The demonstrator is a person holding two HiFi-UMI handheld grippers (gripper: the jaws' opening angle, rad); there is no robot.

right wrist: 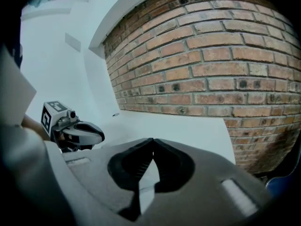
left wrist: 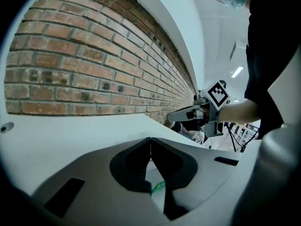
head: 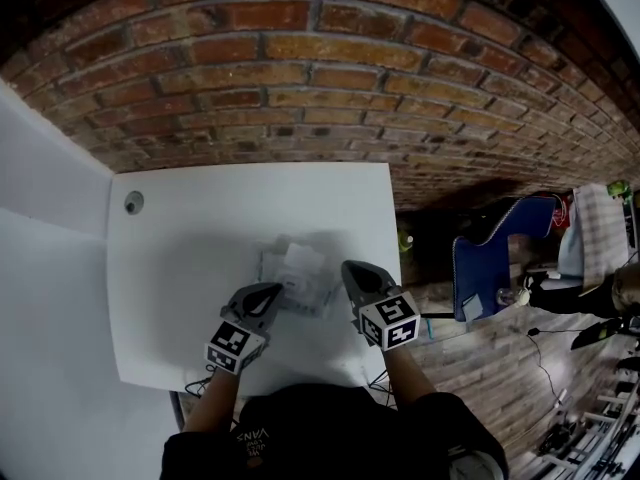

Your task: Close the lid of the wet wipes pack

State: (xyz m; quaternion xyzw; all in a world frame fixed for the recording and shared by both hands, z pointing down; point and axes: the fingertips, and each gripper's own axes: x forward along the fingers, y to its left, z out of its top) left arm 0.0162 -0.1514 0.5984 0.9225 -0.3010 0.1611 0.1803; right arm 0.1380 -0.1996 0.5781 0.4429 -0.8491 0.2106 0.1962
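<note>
The wet wipes pack (head: 297, 276) is a pale, crinkly packet lying on the white table (head: 200, 268) towards its near right part. Whether its lid stands up or lies flat is too blurred to tell. My left gripper (head: 270, 291) is at the pack's near left edge, jaws shut. To the pack's right, close beside it, my right gripper (head: 349, 267) is also shut. In the left gripper view the jaw tips (left wrist: 150, 139) meet, with a green label of the pack (left wrist: 158, 187) showing below them. The tips (right wrist: 153, 140) meet in the right gripper view too, with nothing between them.
A brick wall (head: 330, 78) runs behind the table, and a white wall (head: 40, 188) stands at the left. A round cable hole (head: 133, 203) sits in the table's far left corner. A blue chair (head: 495, 258) stands on the floor at the right. Cables (head: 200, 383) hang at the table's near edge.
</note>
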